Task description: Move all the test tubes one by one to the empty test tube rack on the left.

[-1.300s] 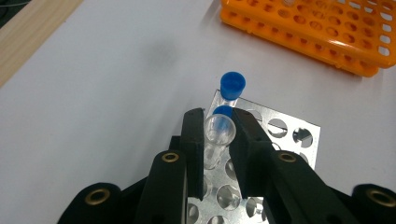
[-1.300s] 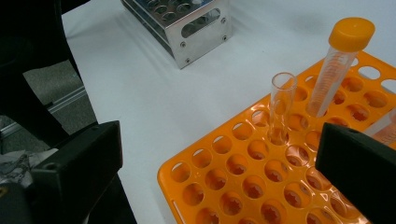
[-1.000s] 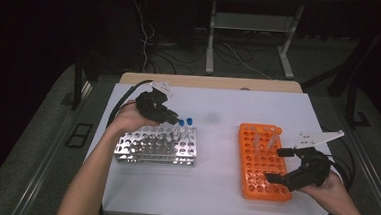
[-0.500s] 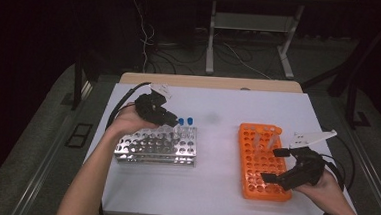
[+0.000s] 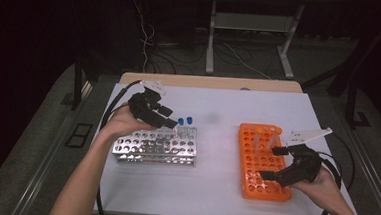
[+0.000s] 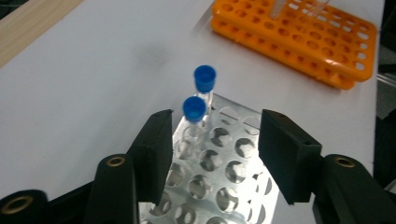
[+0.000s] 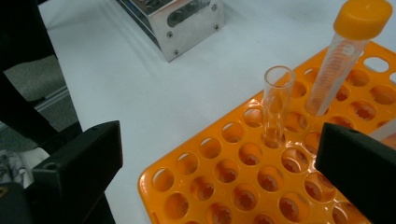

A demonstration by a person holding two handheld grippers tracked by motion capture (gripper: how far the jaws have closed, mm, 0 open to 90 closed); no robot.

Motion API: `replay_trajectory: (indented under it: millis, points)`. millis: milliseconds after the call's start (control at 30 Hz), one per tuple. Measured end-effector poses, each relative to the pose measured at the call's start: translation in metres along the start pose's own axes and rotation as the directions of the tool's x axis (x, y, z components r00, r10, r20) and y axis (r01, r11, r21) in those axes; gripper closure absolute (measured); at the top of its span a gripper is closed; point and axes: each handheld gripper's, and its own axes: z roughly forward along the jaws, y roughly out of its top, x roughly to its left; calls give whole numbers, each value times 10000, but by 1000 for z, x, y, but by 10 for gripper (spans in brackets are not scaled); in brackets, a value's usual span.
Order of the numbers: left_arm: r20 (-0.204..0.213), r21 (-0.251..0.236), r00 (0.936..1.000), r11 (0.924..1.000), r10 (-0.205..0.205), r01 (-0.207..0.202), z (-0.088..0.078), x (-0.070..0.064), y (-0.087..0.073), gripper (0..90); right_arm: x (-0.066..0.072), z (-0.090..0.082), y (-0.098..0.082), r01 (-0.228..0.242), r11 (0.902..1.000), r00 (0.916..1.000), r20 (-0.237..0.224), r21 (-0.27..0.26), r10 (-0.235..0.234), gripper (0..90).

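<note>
Blue-capped tubes (image 6: 194,108) stand seated in the far corner of the metal rack (image 5: 156,145), two so far. Left gripper (image 6: 212,140) has just been opening, its jaws parted with nothing pinched, the nearer tube just ahead of them. Right gripper (image 5: 281,164) hangs open over the orange rack (image 5: 264,162), where a clear open tube (image 7: 276,102) and an orange-capped tube (image 7: 345,51) wait, likely next to move.

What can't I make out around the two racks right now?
- Metal rack, high view: left gripper and hand cover its far left holes.
- Blue-capped tubes, left gripper view: contents too small to tell.
- Orange rack, right gripper view: cut off by bottom and right edges; jaw hides part.
- Capped tube, right gripper view: foot hidden in its hole.
</note>
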Motion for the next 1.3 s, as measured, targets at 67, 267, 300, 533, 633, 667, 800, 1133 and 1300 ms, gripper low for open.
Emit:
replay_trajectory:
  millis: [67, 267, 300, 533, 633, 667, 800, 1133, 1300]
  points:
    - [-90, -43, 10000, 10000, -9, 9, -2, -5, 1, 366, -2, 3, 0, 7, 9999, 10000, 52, 128, -7, 2]
    - [-39, -242, 10000, 9997, 51, -52, -10, -25, 3, 231, -8, 11, 2, 61, 9992, 9995, 300, 398, -73, 3]
    - [-33, -287, 10000, 9996, 74, -75, -11, -28, 3, 211, -9, 12, 2, 65, 9991, 9994, 341, 422, -80, 3]
    - [-82, -554, 9999, 9984, 103, -108, -17, -51, 2, 64, -12, 17, 3, 208, 9981, 9987, 455, 587, -235, 65]
    - [-150, -558, 9998, 9984, 99, -107, -15, -58, -1, 0, -13, 20, 4, 274, 9973, 9980, 557, 677, -312, 73]
    - [-155, -538, 9998, 9985, 108, -116, -15, -60, -2, 0, -13, 21, 4, 308, 9969, 9979, 546, 717, -348, 145]
    - [-112, -710, 9999, 9975, 42, -50, -13, -63, -8, 0, -14, 25, 5, 533, 9955, 9972, 482, 788, -572, 230]
    - [84, -964, 10000, 9953, -38, 46, -3, -71, -23, 0, -18, 40, 6, 783, 9894, 9905, 1030, 1225, -912, 448]
    - [142, -924, 9999, 9957, -22, 35, 2, -74, -28, 0, -20, 45, 5, 812, 9887, 9859, 1351, 1260, -982, 541]
